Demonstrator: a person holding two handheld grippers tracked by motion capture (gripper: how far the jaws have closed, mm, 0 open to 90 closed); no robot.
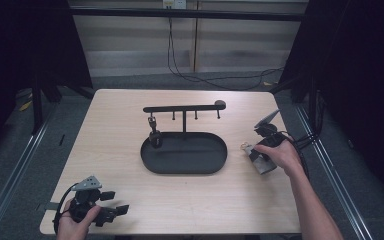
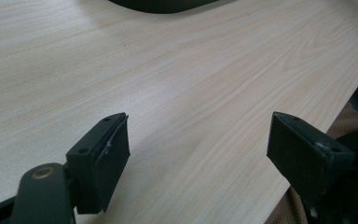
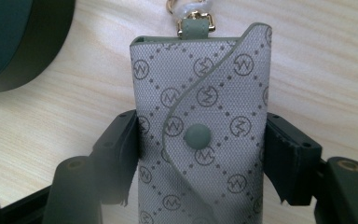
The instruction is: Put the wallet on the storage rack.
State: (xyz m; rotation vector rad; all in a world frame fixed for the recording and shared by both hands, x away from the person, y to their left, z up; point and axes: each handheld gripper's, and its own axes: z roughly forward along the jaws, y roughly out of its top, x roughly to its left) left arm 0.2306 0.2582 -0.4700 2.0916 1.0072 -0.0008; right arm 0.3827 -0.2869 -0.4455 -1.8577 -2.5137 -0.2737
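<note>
Dim room, evenly lit tabletop (image 1: 120, 120), soft shadows, blurred near jaws

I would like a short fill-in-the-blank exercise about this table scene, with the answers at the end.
1. The right gripper grips a grey patterned key ____ on both sides.
2. The left gripper has its jaws ____ above the bare table.
3. The black stand rises from an ____ tray.

Answers: pouch; open; oval

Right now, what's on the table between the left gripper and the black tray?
Nothing: in the high view, bare wooden table separates the left gripper from the black tray. The left gripper view agrees.
</note>
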